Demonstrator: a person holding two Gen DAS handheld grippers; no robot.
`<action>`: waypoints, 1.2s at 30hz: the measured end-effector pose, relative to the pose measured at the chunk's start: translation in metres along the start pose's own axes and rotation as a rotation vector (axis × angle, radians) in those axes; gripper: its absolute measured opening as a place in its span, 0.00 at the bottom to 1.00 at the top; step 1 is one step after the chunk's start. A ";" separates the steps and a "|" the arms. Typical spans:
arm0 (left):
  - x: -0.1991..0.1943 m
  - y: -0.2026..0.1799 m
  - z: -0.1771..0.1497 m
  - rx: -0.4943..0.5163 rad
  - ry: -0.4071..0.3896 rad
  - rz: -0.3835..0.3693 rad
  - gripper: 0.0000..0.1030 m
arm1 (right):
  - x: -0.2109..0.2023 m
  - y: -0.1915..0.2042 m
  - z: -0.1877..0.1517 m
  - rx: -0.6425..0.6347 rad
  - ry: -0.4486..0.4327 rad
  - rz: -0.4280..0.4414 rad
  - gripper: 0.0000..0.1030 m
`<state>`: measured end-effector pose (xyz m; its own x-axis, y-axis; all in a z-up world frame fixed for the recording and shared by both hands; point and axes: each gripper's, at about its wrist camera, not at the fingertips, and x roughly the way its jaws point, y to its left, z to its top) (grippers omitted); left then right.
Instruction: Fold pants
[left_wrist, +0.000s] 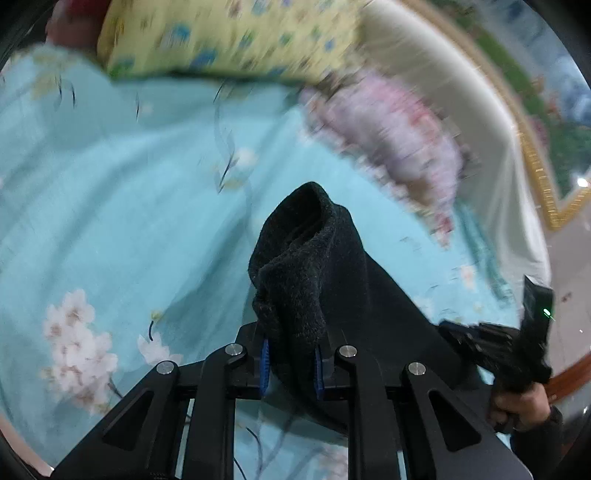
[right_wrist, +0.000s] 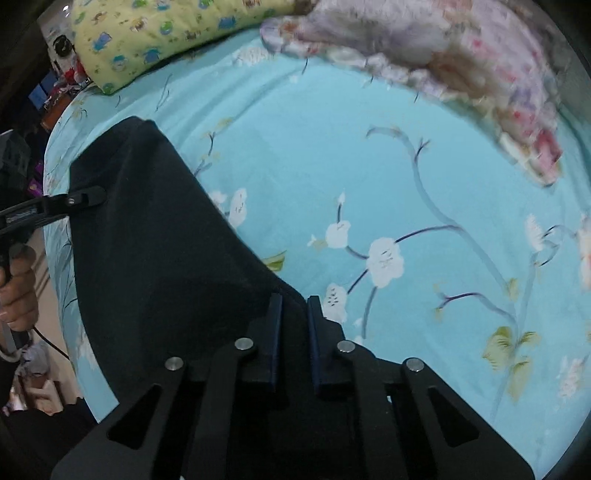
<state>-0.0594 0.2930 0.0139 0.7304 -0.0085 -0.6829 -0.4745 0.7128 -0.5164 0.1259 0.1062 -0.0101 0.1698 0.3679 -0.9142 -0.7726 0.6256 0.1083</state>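
Observation:
Black pants (left_wrist: 314, 258) hang bunched over a light blue floral bed sheet (left_wrist: 110, 221). My left gripper (left_wrist: 291, 354) is shut on a thick rolled edge of the fabric, which fills the gap between its blue pads (left_wrist: 264, 363). In the right wrist view the pants (right_wrist: 147, 258) spread as a dark sheet from the lower middle to the upper left. My right gripper (right_wrist: 294, 306) is shut on their near edge. The left gripper (right_wrist: 85, 197) shows there at the far left, clamped on the cloth, held by a hand (right_wrist: 18, 291). The right gripper (left_wrist: 480, 343) shows at the right edge of the left wrist view.
A yellow patterned pillow (right_wrist: 147, 37) lies at the head of the bed. A pink floral quilt (right_wrist: 443, 55) is heaped along the far right. The sheet (right_wrist: 406, 184) lies flat to the right of the pants. A gold-framed picture (left_wrist: 535, 166) is beyond the bed.

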 end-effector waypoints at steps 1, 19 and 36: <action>-0.011 -0.003 0.000 0.008 -0.035 -0.033 0.16 | -0.011 -0.001 0.003 -0.001 -0.037 -0.039 0.11; 0.001 0.021 -0.005 0.071 -0.027 0.092 0.42 | 0.008 -0.023 0.010 0.250 -0.155 -0.099 0.35; -0.044 -0.032 -0.001 0.142 -0.117 0.066 0.56 | -0.077 -0.038 -0.093 0.531 -0.321 -0.036 0.44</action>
<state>-0.0769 0.2694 0.0600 0.7561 0.1176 -0.6438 -0.4555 0.8009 -0.3887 0.0852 -0.0100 0.0199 0.4290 0.4772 -0.7669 -0.3672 0.8679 0.3347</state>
